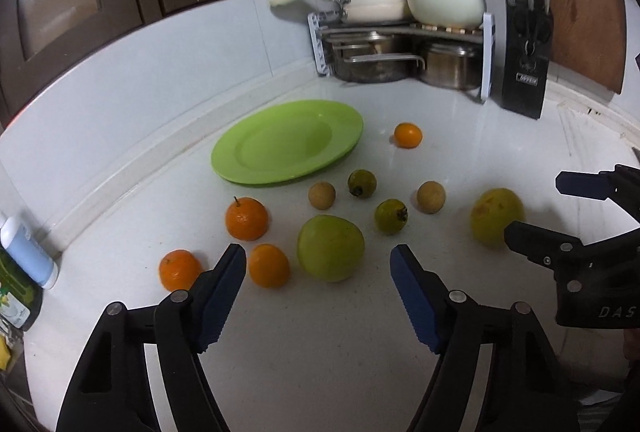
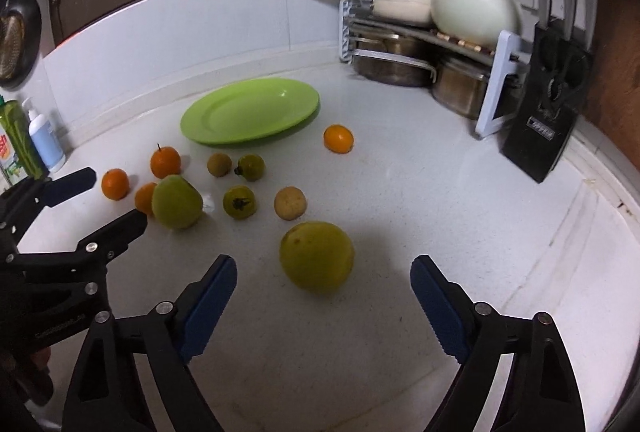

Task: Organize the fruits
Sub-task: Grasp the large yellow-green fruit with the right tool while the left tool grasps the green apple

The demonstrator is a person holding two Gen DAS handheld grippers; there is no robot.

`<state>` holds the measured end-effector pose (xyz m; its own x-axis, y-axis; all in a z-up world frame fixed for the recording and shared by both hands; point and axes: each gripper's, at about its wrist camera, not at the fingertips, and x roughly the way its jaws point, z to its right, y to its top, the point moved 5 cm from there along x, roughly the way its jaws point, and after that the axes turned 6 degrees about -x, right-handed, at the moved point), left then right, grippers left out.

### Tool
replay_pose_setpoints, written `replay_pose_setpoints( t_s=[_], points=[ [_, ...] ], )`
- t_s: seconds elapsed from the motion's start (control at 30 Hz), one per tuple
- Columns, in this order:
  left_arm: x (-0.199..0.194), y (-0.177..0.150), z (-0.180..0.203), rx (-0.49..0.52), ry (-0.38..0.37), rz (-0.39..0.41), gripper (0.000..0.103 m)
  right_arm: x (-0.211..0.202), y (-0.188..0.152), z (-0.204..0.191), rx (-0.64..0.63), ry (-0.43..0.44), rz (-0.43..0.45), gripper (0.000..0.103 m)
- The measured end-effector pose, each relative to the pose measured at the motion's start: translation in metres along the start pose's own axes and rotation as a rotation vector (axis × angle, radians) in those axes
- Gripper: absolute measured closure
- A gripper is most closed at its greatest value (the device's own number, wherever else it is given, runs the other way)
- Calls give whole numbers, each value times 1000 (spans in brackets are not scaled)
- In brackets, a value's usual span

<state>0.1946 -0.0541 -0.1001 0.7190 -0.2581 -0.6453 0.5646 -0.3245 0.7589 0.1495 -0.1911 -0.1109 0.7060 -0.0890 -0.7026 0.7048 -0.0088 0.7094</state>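
Our left claw (image 1: 318,258) hangs over the white counter (image 1: 320,332) with its jaws apart and nothing gripped, its blue pads (image 1: 222,296) clear of all fruit; a large green fruit (image 1: 330,247) lies just ahead of the gap, and an orange (image 1: 268,265) sits just beside the left pad. Our right claw (image 2: 323,270) is likewise parted and empty, with a large yellow-green fruit (image 2: 316,256) lying just ahead between its fingertips, untouched

We count eleven fruits loose on the counter. Four are oranges: three clustered at the left, one of them with its stem up (image 1: 246,218) and another at the far left (image 1: 179,269), and a fourth (image 1: 407,135) alone near the plate's right edge. Two are the large greenish fruits. Three are small green fruits, though only two show clearly (image 1: 361,183) (image 1: 391,216), each lying on its side with its dark calyx turned sideways. Two are small round brown fruits (image 1: 321,195) (image 1: 431,196)

One green plate (image 1: 256,167) lies flat and bare behind the fruit, near the back wall. Beyond it, in the corner, stand a rack of pots (image 1: 404,27) and a black knife block (image 1: 526,71)
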Motion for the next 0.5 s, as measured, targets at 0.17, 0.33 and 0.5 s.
replay_pose_setpoints(
  t_s=[0.17, 0.33, 0.5],
  points=[
    [21, 0, 3, 15, -10, -34, 32, 18, -1, 0, -6, 37, -42, 23],
    [36, 1, 6, 23, -26, -61, 37, 30, 0, 0, -6, 57, -65, 27],
    [48, 1, 6, 35, -33, -93, 42, 40, 0, -1, 6, 80, -92, 34]
  ],
)
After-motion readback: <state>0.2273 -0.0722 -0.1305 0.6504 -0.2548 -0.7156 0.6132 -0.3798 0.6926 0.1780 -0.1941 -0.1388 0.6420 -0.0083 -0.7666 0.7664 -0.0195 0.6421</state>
